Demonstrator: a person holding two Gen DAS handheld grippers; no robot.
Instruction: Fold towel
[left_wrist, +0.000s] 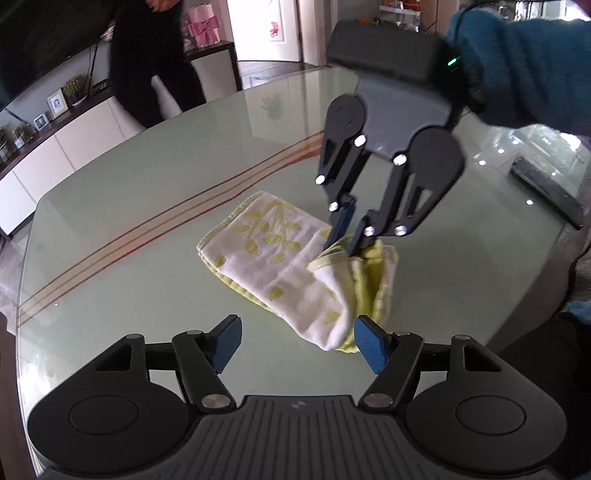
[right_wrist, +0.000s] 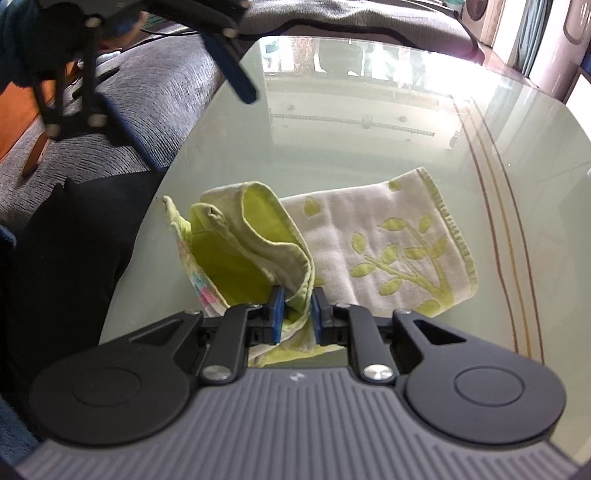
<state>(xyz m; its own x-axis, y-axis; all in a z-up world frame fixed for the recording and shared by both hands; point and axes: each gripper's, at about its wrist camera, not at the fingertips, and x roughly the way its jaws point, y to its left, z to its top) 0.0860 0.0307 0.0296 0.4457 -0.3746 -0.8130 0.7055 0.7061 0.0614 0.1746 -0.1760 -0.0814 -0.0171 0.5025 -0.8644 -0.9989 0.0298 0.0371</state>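
Blue-padded left gripper stands released, jaws wide, just short of the towel, its right pad at the near folded end. Towel lies on the glass table, toward the near edge. Right gripper is clenched on a raised yellow-green hem. Beyond, a dark object sits by the far right edge.

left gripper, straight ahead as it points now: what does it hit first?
Probably the towel: the left gripper has open jaws, and the near folded end lies just beyond them, toward the right finger. Depth is uncertain; the glass table lies underneath.
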